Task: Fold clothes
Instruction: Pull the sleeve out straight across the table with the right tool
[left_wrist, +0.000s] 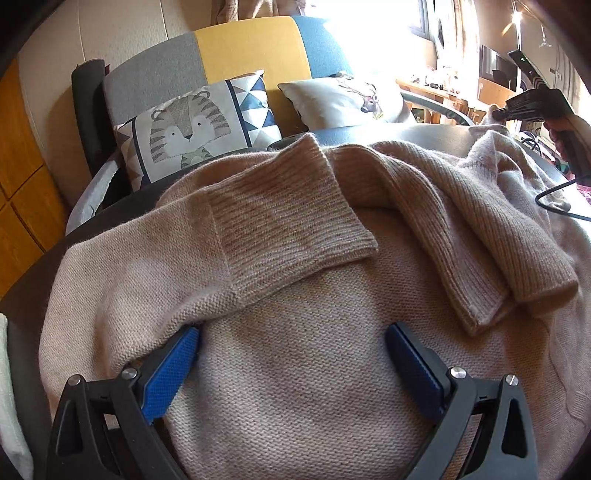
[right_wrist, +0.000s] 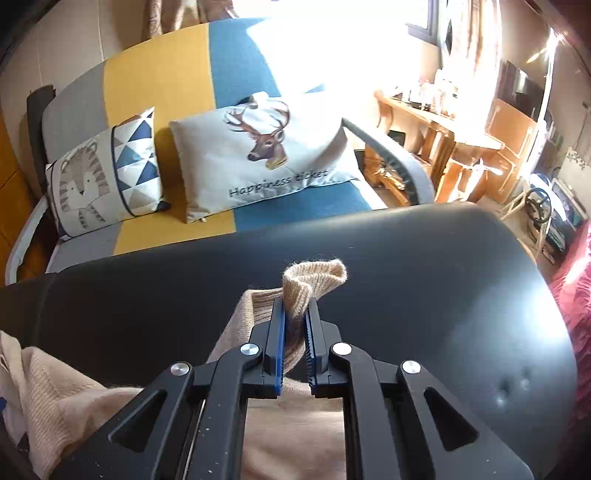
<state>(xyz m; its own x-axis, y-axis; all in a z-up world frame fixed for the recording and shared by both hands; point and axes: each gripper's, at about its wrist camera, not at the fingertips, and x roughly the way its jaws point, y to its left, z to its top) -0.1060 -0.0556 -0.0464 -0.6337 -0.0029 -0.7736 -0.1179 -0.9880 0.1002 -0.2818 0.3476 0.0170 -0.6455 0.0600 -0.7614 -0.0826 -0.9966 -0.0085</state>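
Observation:
A beige knit sweater lies spread on a dark round table. One sleeve with a ribbed cuff is folded across its body; a second ribbed cuff lies to the right. My left gripper is open, its blue pads resting on the sweater body. My right gripper is shut on a ribbed edge of the sweater and holds it above the table. The right gripper also shows in the left wrist view at the far right.
A sofa in grey, yellow and blue stands behind the table, with a tiger cushion and a deer cushion. A black cable crosses the table's right side. Wooden furniture stands at the right.

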